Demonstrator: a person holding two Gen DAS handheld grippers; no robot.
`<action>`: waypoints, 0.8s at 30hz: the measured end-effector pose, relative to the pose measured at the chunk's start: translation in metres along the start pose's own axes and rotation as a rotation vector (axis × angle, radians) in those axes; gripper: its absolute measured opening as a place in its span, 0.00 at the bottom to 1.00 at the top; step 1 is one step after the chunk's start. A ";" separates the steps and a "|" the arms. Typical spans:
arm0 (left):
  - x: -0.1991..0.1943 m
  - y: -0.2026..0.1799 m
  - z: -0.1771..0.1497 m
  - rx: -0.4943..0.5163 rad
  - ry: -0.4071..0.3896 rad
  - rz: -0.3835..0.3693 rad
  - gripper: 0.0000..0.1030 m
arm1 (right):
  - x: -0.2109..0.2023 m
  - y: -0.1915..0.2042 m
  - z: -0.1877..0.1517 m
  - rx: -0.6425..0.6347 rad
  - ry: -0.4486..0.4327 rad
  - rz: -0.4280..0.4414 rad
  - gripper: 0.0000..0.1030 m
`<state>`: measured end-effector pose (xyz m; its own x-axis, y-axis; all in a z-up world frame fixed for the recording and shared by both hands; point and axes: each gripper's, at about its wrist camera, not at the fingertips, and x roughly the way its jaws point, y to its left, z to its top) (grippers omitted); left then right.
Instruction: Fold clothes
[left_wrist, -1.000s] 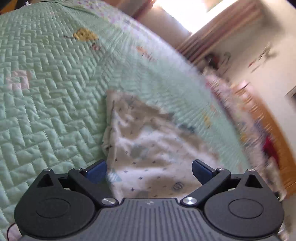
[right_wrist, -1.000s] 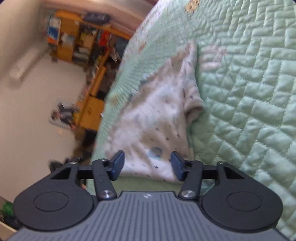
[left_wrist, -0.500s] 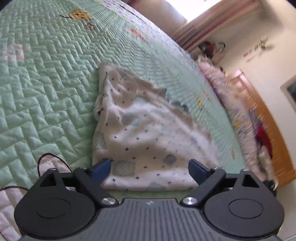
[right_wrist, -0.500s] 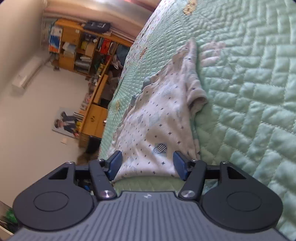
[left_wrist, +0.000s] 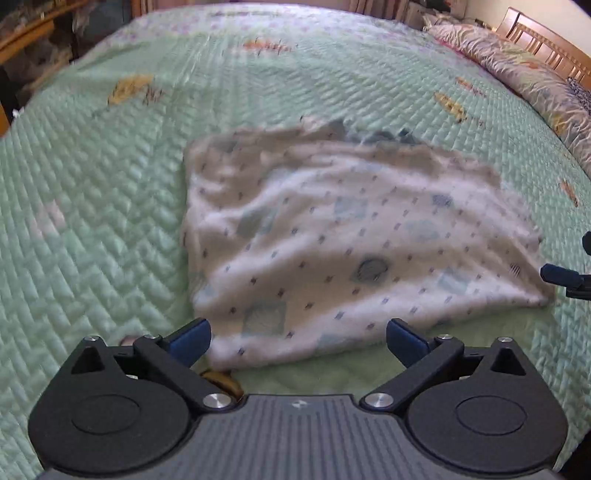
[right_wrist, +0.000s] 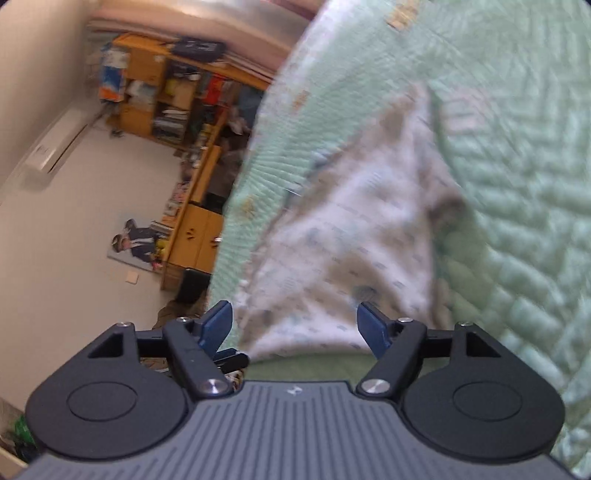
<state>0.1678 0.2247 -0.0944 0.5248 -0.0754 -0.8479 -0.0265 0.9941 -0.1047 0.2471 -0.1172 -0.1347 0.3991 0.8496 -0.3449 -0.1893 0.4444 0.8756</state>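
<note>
Both grippers have backed off and spread wider than a second ago, and the left one has swung round so the whole folded garment now faces it squarely.

From the left wrist: the left gripper (left_wrist: 298, 336) hangs over the near edge of the white patterned garment (left_wrist: 351, 240), jaws released and opening, blue fingertips (left_wrist: 190, 338) apart with only the cloth's near hem between them, not pinched. The garment lies roughly squared on the green quilt (left_wrist: 92, 206), toward the bed's near right part. A rumpled floral duvet (left_wrist: 524, 70) sits at the far right by a wooden headboard (left_wrist: 543, 40). At the right edge a dark finger of the right gripper (left_wrist: 561, 277) pokes in just beside the garment's right corner.

From the right wrist, blurred: the right gripper (right_wrist: 295, 328) is released too, jaws opening, the garment's (right_wrist: 354, 236) near end between them but unclamped. Left of the bed stand orange shelves (right_wrist: 166, 96).
</note>
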 end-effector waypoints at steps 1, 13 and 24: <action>-0.003 -0.004 0.005 0.007 -0.014 0.021 0.99 | 0.001 0.007 0.004 -0.030 -0.012 -0.012 0.82; -0.002 -0.052 0.042 0.118 -0.107 0.246 0.99 | 0.036 0.062 0.014 -0.343 0.063 -0.460 0.89; 0.011 -0.050 0.050 0.089 -0.106 0.302 0.99 | 0.055 0.086 -0.002 -0.437 0.120 -0.602 0.89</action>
<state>0.2177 0.1783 -0.0727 0.5905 0.2280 -0.7742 -0.1229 0.9735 0.1929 0.2507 -0.0320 -0.0792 0.4503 0.4380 -0.7781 -0.3178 0.8930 0.3188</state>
